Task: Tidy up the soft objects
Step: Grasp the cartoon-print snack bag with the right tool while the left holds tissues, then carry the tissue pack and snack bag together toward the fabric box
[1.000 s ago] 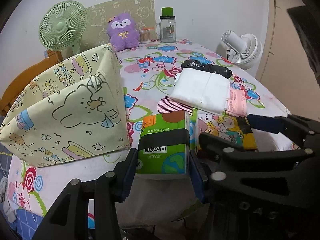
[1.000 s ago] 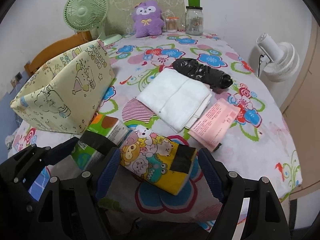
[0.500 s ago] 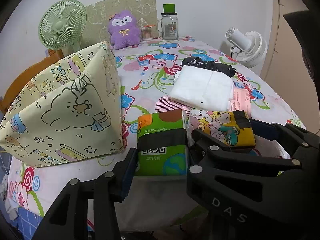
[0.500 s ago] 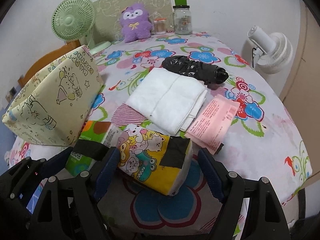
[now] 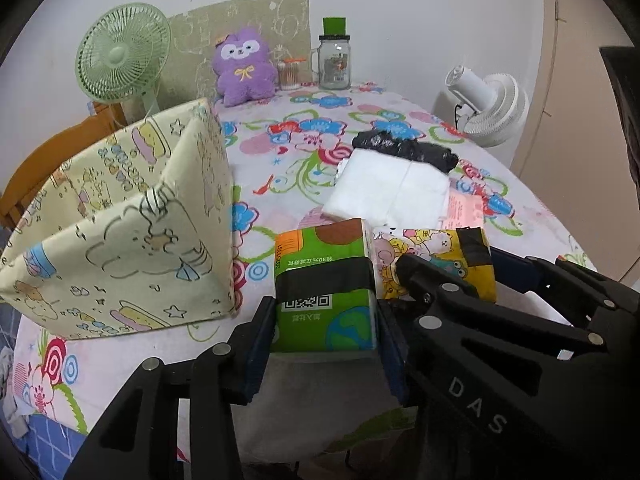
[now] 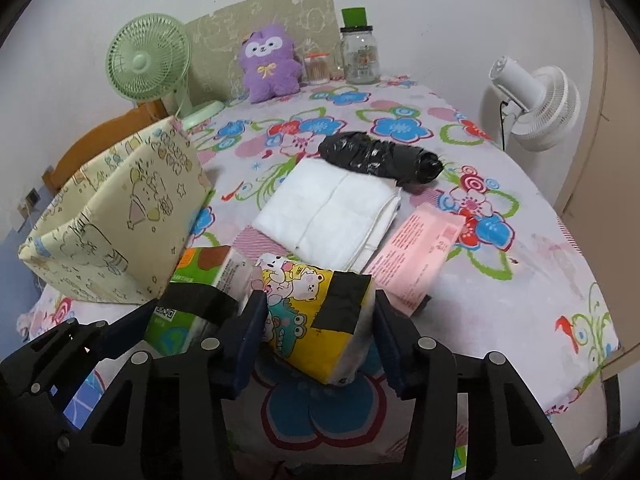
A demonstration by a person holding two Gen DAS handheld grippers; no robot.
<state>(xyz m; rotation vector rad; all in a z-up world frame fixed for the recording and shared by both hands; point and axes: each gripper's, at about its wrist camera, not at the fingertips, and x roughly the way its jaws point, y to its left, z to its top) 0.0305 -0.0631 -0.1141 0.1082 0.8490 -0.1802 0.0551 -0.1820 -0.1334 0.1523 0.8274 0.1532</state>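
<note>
My left gripper (image 5: 324,336) is shut on a green tissue pack (image 5: 324,284) at the table's near edge. My right gripper (image 6: 318,334) is shut on a yellow cartoon tissue pack (image 6: 316,320), lifted and tilted, right beside the green pack (image 6: 188,296). A pale yellow fabric storage box (image 5: 120,232) stands open to the left; it also shows in the right wrist view (image 6: 116,216). A folded white cloth (image 6: 328,212), a black wrapped bundle (image 6: 380,156) and a pink packet (image 6: 416,256) lie further back. A purple plush (image 6: 270,66) sits at the far edge.
A green desk fan (image 6: 146,64), a glass jar with green lid (image 6: 360,56) and a small jar of swabs (image 6: 318,68) stand at the back. A white fan (image 6: 536,100) stands beyond the table's right side. The floral tablecloth (image 6: 500,280) drops off near me.
My right gripper has closed from open onto the yellow pack and tipped it up. My left gripper stays shut on the green pack, lifted slightly. Both views moved a little forward.
</note>
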